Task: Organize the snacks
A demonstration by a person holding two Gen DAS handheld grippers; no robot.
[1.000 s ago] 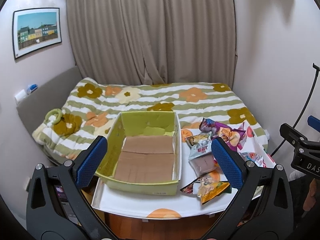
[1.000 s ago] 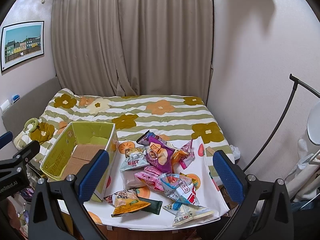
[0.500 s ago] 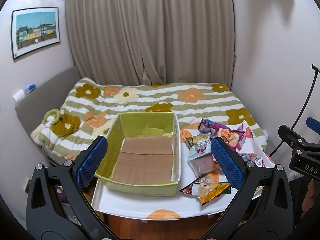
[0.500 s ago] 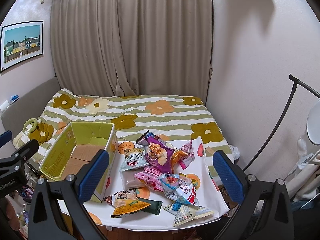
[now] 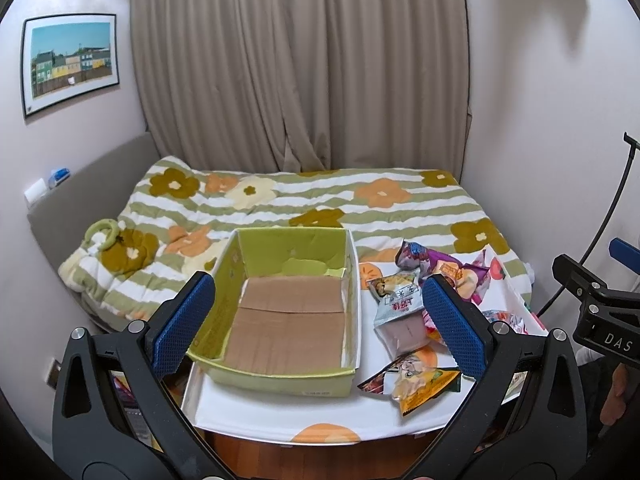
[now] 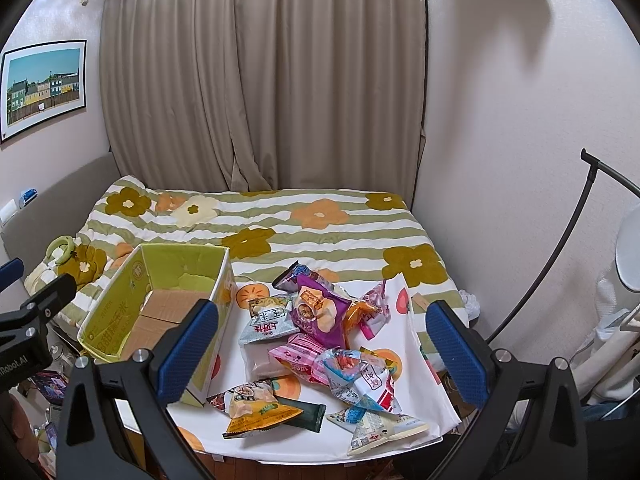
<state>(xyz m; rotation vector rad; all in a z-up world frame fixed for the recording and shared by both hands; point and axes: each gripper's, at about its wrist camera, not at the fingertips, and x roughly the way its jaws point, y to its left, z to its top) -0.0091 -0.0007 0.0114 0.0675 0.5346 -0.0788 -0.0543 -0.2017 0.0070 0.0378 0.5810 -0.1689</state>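
Note:
An open green cardboard box point(image 5: 348, 256) point(image 6: 120, 304) with a bare brown bottom stands on the left of a white table point(image 5: 256, 412) point(image 6: 416, 364). To its right lies a heap of snack packets: a purple bag point(image 6: 316, 312), a grey-white packet point(image 5: 396, 304) point(image 6: 266, 322), a pink packet point(image 6: 296, 356), a yellow packet point(image 5: 420, 384) point(image 6: 256, 408) nearest the front edge. My left gripper point(image 5: 320, 324) hovers open above the box's front. My right gripper point(image 6: 322, 356) hovers open above the heap. Neither touches anything.
Behind the table is a bed with a green-striped flowered quilt point(image 5: 320, 200). A green ring toy point(image 5: 102, 234) lies on its left. Curtains point(image 5: 300, 72) hang at the back and a black lamp stand point(image 6: 576, 248) rises on the right.
Both views have shifted very slightly; the grippers stay open and the box and packets lie where they were.

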